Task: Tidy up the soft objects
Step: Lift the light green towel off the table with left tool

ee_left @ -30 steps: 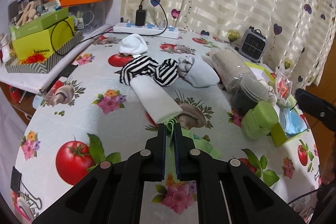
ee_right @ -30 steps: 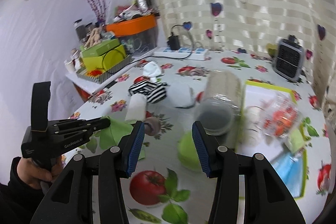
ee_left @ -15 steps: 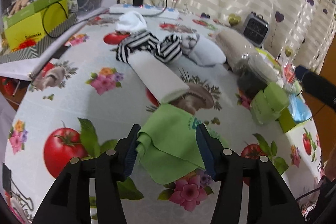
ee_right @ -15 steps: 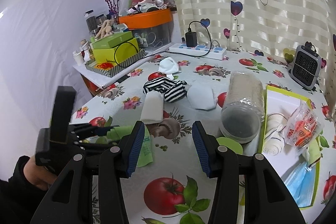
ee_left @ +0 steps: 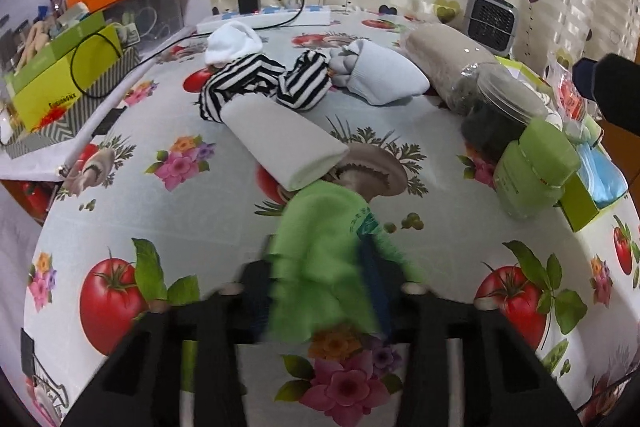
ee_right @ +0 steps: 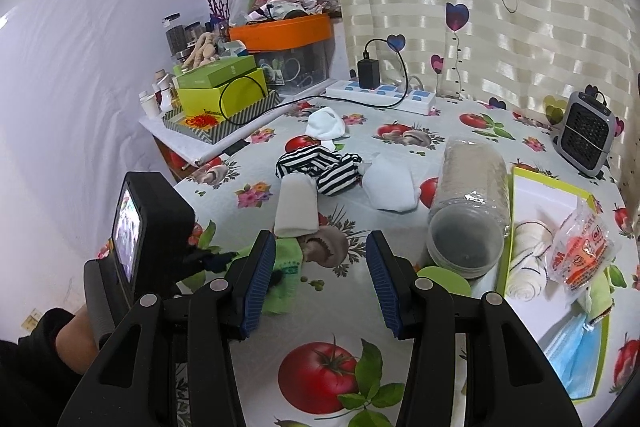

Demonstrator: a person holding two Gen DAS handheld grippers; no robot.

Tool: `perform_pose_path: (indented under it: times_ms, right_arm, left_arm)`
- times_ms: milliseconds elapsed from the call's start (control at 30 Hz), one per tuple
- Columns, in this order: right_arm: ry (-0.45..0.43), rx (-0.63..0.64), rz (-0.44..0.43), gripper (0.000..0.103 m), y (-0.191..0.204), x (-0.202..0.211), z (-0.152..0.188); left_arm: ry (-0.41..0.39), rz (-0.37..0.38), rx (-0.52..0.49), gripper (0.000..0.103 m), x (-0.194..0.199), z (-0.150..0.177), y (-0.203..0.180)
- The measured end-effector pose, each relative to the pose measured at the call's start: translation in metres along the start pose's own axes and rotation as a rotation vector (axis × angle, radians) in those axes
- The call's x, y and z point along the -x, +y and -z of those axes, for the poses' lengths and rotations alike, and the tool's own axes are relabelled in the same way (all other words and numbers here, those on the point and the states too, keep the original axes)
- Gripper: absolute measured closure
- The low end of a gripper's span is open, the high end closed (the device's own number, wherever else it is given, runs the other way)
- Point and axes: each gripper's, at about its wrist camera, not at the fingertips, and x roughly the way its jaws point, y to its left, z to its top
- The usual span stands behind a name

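Observation:
A green cloth (ee_left: 320,259) lies bunched on the table between the fingers of my left gripper (ee_left: 320,291), which is open and motion-blurred; the cloth drapes over its right finger. The cloth also shows in the right wrist view (ee_right: 286,267). Beyond it lie a folded white cloth (ee_left: 284,139), striped socks (ee_left: 264,83), a white sock (ee_left: 232,41) and a pale folded sock (ee_left: 380,75). My right gripper (ee_right: 320,279) is open and empty, above the table right of the left gripper.
A clear jar (ee_right: 468,203) lies on its side by a green lidded jar (ee_left: 534,175). A yellow-green tray (ee_right: 556,227) holds a rolled cloth, a packet and a blue mask. A power strip (ee_right: 380,95), a small heater (ee_right: 588,135) and stacked boxes (ee_right: 220,95) stand behind.
My left gripper was shut on the green cloth a second ago, then opened and let it fall onto the table. Now the gripper moves in around the loose cloth. The right gripper drew back.

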Motion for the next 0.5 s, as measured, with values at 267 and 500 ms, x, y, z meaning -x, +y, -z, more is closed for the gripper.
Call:
perform_pose_path:
  times_ms: [267, 500]
  right_arm:
    - [0.017, 0.015, -0.007, 0.055, 0.007, -0.010, -0.004]
    - [0.062, 0.033, -0.018, 0.055, 0.017, -0.038, -0.010]
  left_arm:
    - [-0.004, -0.001, 0.079, 0.089, 0.005, 0.000, 0.019]
    - [-0.064, -0.029, 0.157, 0.089, 0.026, 0.000, 0.045]
